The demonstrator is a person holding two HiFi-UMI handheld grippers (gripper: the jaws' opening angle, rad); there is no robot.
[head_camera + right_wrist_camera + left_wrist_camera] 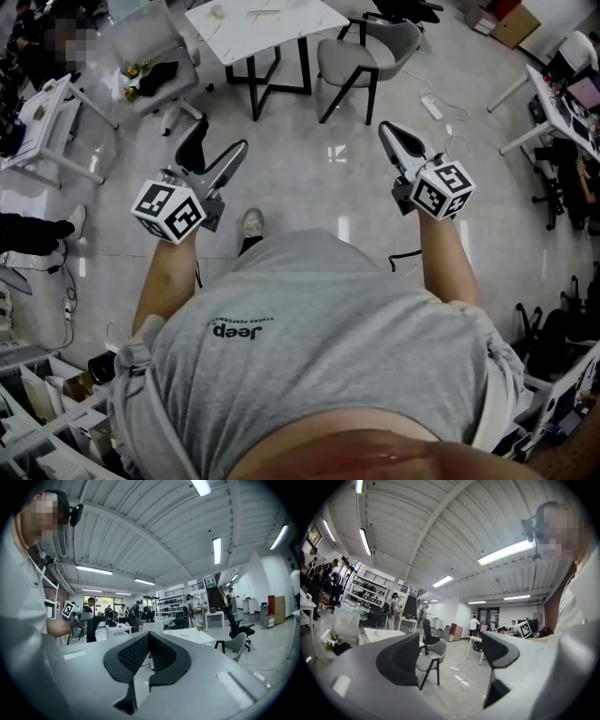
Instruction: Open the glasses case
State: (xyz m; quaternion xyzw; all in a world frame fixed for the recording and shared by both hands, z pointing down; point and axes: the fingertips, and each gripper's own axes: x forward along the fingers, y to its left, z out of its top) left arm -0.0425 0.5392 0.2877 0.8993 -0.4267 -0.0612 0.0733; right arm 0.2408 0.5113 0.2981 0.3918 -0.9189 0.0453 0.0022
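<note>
No glasses case shows in any view. In the head view I hold both grippers out level in front of my grey shirt, above a pale floor. My left gripper (214, 152) is open, and in the left gripper view its jaws (450, 644) stand wide apart with only the room between them. My right gripper (398, 141) is shut, and in the right gripper view its black ribbed pads (148, 637) meet at the tips with nothing held. Each gripper carries its marker cube, and each shows small in the other's view.
A white table (267, 21) stands ahead with a grey chair (366, 52) to its right and a white chair (155, 56) to its left. A desk (47, 122) is at far left, another desk (562, 108) at far right. A power strip (431, 105) lies on the floor.
</note>
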